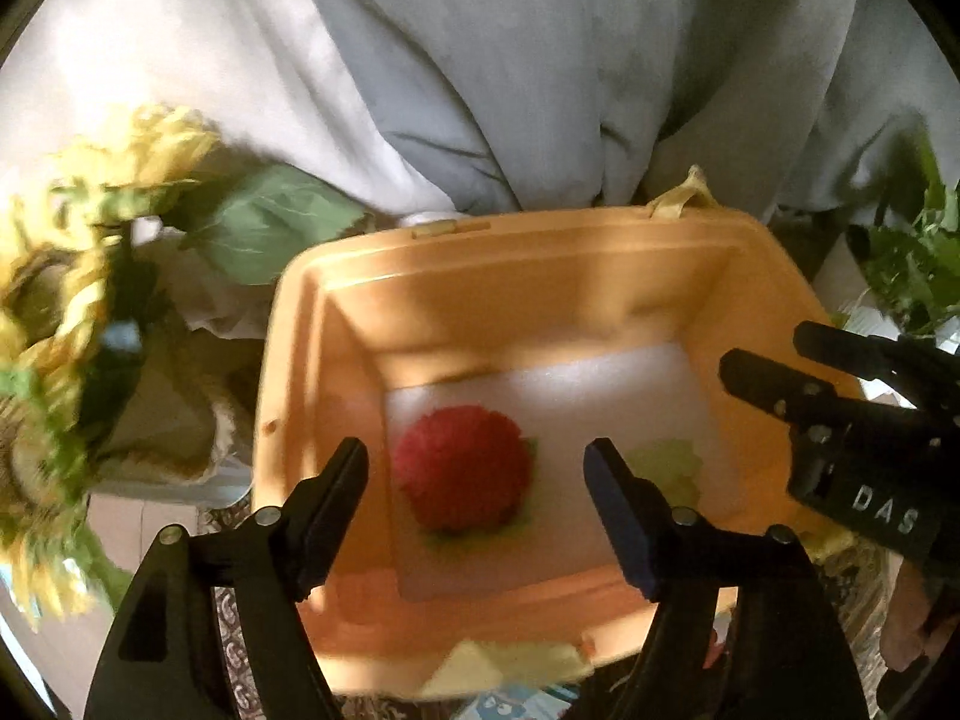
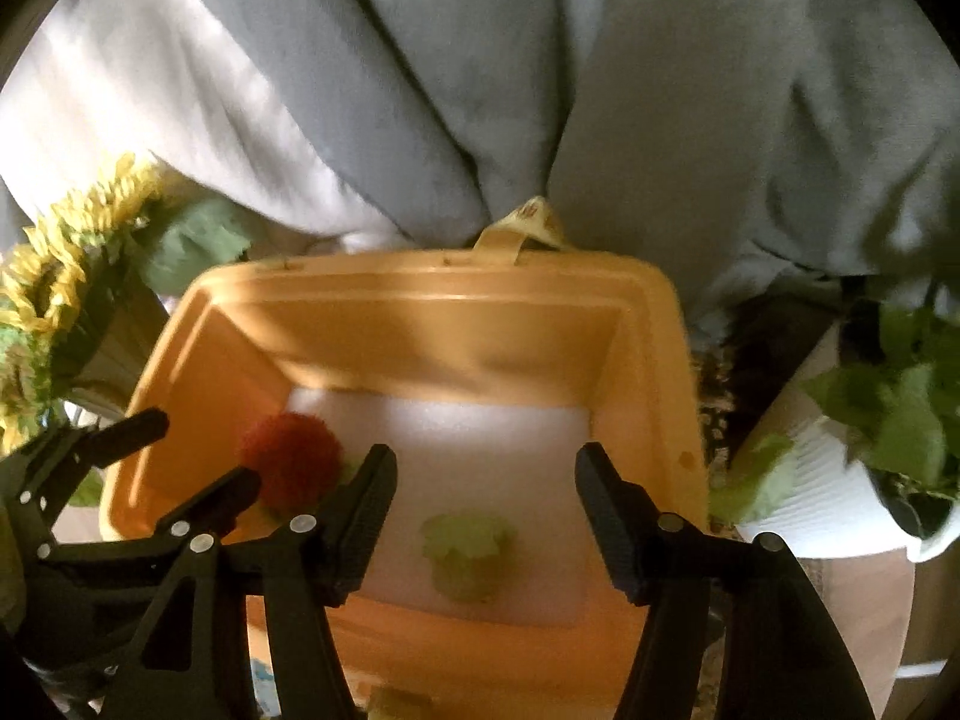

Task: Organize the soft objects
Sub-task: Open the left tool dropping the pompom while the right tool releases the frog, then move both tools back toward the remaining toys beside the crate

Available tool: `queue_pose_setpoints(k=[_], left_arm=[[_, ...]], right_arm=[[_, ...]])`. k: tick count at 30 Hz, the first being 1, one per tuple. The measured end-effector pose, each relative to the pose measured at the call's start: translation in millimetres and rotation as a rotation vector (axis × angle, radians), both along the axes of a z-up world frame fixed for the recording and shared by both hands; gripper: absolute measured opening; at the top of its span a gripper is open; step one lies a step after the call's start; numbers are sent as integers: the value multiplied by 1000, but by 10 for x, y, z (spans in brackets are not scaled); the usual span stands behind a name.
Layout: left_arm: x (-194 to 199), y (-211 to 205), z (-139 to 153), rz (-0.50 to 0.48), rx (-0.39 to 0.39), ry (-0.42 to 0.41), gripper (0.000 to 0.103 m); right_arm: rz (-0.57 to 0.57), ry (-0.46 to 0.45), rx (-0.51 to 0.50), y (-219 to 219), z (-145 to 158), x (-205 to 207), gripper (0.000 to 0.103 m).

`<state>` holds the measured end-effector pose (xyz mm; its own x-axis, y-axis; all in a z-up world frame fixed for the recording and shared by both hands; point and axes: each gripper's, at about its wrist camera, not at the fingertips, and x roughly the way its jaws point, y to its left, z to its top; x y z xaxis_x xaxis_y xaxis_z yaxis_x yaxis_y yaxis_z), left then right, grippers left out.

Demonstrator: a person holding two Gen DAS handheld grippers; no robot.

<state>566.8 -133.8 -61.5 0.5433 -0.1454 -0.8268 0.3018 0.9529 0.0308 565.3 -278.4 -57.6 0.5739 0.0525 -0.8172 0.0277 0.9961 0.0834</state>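
Left gripper (image 1: 477, 471) jaws spread wide, nothing held, lower centre of the left wrist view. Right gripper (image 2: 486, 477) likewise released and empty. Both hover over the orange bin (image 1: 420, 264). Red pompom flower (image 1: 465, 468) lies on the bin's white floor, left of centre; green leaf piece (image 2: 465, 555) well apart to its right. Flower looks light, fluffy, compressible, non-fragile: pinch across the ball's middle. Roughly round, so no clear long axis; appears face up. Leaf is flat and limp, orientation unclear in the blur.

Both wrist views look down, close, into same orange bin (image 1: 288, 360); right view further right.
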Motion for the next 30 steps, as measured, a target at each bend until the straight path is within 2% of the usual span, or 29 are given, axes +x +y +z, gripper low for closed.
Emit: queue_pose_setpoints(k=[4,13,14,17,23,30], left_arm=[[-246,87,162,30,-18,-71,79],[-809,257,449,89,-96,-162,86],[-884,267,477,95,-97,-174,86],[-1096,282,566,101,-93,-211,88],[-1510,290,672,88,-62,-314,90],[-1896,310,717,47,-52,-376,91]], right_arm=[[-23,-66,-11,-17,149,-196,63],[-55,-221,-41,1,521,-834,63],[-60,-233,-43,8,551,-888,63],[-70,-264,-37,21,628,-1090,74],[-72,-322,-59,61,719,-1481,75],[-75,-351,-42,57,732,-1908,75]])
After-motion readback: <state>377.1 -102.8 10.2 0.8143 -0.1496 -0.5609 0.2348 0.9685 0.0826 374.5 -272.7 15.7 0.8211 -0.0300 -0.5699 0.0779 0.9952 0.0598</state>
